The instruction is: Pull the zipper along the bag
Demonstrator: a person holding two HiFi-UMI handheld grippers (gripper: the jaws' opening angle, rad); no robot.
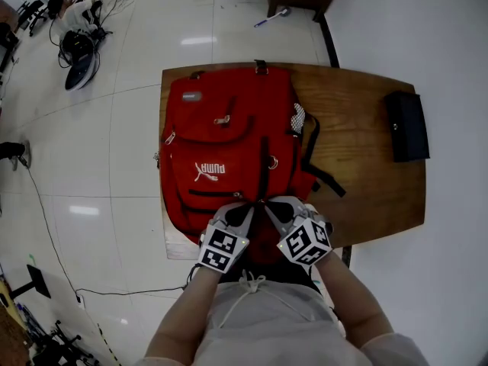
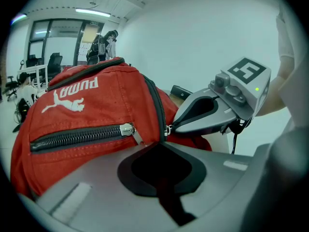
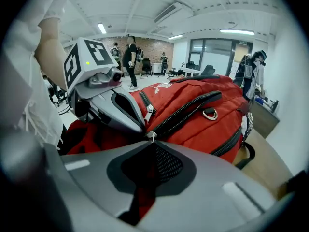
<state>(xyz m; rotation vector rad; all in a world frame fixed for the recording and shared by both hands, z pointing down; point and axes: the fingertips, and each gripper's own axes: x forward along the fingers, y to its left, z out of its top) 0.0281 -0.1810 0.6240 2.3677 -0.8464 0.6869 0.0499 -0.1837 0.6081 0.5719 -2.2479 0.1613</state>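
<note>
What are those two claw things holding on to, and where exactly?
The right gripper pinches the metal zipper pull of the red backpack, at its near end. The left gripper is shut on the backpack's red fabric just beside that zipper.

Brown wooden table (image 1: 381, 181) on white tiled floor (image 1: 137, 52). Black pouch (image 1: 406, 125) lies near table's right edge. Pen (image 1: 271, 17) lies on floor beyond.

The bag (image 1: 221, 139) is sewn of matt red woven cloth, its zipper pull (image 3: 151, 135) formed of shiny metal; the bench (image 1: 366, 181) is finished in smooth wood.
</note>
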